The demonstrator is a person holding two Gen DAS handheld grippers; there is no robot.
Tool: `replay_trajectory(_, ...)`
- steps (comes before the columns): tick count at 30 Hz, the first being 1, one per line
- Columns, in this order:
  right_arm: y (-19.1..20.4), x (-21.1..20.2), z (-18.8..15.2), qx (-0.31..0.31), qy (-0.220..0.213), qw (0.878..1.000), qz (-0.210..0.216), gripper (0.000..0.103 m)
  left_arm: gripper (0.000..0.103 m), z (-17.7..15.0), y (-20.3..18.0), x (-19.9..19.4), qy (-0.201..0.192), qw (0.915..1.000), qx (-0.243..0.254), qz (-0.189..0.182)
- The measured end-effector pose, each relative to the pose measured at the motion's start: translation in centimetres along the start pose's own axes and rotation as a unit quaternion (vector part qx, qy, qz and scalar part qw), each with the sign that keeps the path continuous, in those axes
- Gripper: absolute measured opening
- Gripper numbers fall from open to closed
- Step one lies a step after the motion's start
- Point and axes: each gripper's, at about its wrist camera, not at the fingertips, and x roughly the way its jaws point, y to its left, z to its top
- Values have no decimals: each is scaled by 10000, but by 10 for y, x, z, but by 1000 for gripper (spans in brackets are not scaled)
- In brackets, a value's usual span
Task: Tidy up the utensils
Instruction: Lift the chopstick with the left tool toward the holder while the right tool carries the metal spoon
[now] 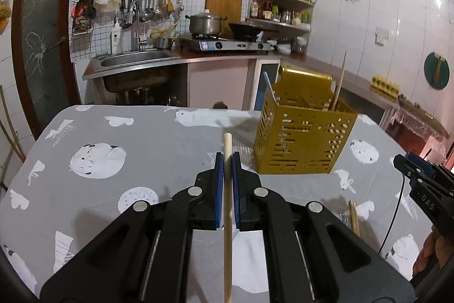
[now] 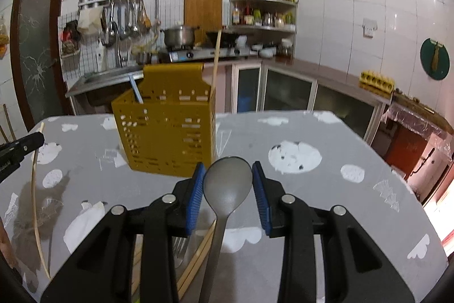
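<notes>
Step in hand: transfer of two picked utensils to the caddy (image 1: 303, 138). The left gripper (image 1: 227, 161) is clamped on a chopstick (image 1: 227, 206), which runs lengthwise between the pads, its tip pointing far. The right gripper (image 2: 228, 183) holds a spoon (image 2: 227, 189) across the bowl, jaws part-way apart, handle trailing toward the near edge. Both utensils appear clear of the counter (image 1: 159, 149).

The caddy, a yellow perforated box, stands upright on the counter: far and right of the left gripper, far and slightly left of the right gripper. It already contains one chopstick (image 2: 216, 56), leaning out at its right corner, and a blue-handled utensil (image 2: 135, 90) on its left side; what kind cannot be told.

Next move, as judged: carry each gripper above the caddy rim, tilt the utensil toward vertical, then release. The chopstick probably belongs beside the one already loaded.

Still on the counter near the right gripper: a fork (image 2: 179, 244) and a chopstick pair (image 2: 198, 254).
</notes>
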Motion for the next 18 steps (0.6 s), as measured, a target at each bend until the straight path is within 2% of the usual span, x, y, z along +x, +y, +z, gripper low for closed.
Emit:
replay_trajectory(9, -1, -10, 12, -202, -449, 9988, -66, 34, 5, 6, -1, -13, -368, 9992, 1, -134)
replay_trajectory(18, -8, -1, 20, -112, -566, 9983, -58, 34, 5, 26, -4, -9, -620, 9980, 66, -131)
